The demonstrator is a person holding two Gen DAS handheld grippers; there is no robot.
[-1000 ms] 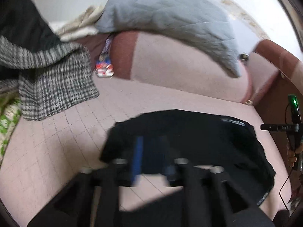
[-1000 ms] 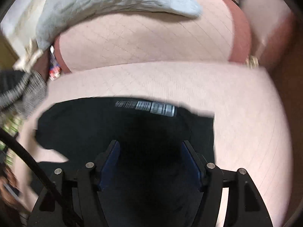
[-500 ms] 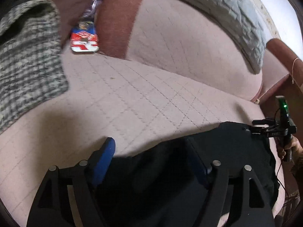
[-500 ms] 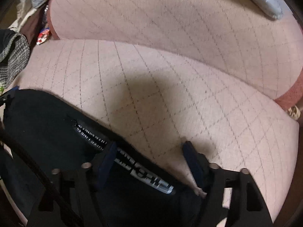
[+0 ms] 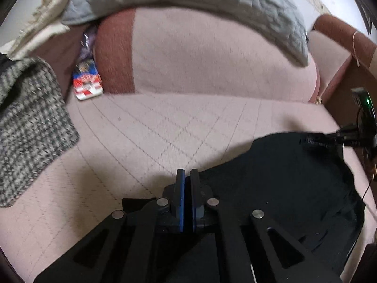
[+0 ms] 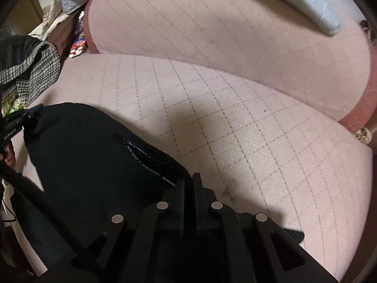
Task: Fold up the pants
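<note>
Black pants point(image 5: 294, 176) lie bunched on the pink quilted sofa seat point(image 5: 153, 136). In the left wrist view my left gripper point(image 5: 187, 176) is at their near left edge. Its jaws are closing, the blue pads all but together with the black cloth pinched between them. In the right wrist view my right gripper point(image 6: 188, 184) is closing on the pants point(image 6: 89, 155) where the waistband with its white lettering point(image 6: 146, 160) runs in between the fingers. The right gripper point(image 5: 358, 136) also shows at the far right of the left wrist view, over the pants' other corner.
A houndstooth garment point(image 5: 28, 127) lies on the seat's left side. A red and blue packet point(image 5: 87, 82) is wedged against the backrest point(image 5: 212, 59), and a grey quilted blanket point(image 5: 212, 0) hangs over its top. A brown armrest point(image 5: 341, 35) closes the right end.
Both grippers have come down onto the pants' far edge and gone from wide open to shut on the cloth. Both views now sit closer to the seat.
</note>
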